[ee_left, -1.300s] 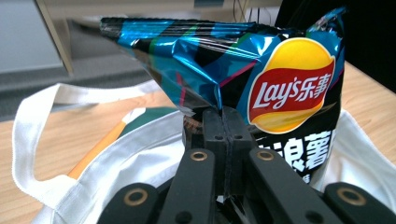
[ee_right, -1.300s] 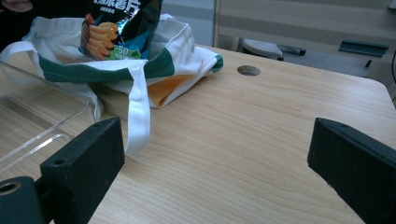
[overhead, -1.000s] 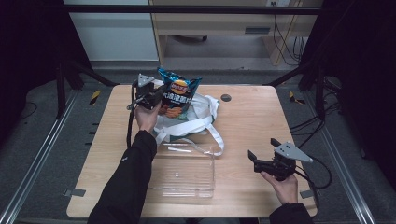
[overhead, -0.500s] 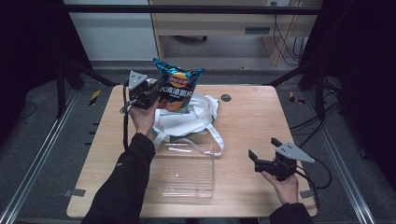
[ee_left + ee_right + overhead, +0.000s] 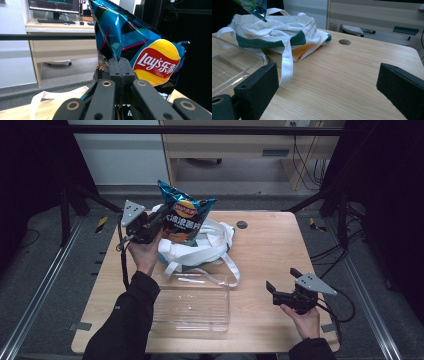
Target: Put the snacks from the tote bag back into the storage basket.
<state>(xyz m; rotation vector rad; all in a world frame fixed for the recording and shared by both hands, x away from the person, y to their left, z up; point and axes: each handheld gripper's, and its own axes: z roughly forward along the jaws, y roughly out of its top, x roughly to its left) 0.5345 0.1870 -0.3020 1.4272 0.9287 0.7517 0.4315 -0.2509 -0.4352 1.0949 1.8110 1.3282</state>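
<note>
Left gripper (image 5: pixel 159 221), raised above the tote bag (image 5: pixel 200 245), pinches the chip bag (image 5: pixel 184 217) level.

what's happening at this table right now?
A person works two handheld claws. The left claw is shut on a blue chip bag, held in the air above the white tote bag. The right claw sits open and idle near the table's right edge. A clear plastic bin waits in front.

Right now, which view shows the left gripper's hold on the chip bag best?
The left gripper view: the left gripper is shut on the chip bag. The high view shows the bag lifted above the tote bag; the right gripper view catches its lower corner.
</note>
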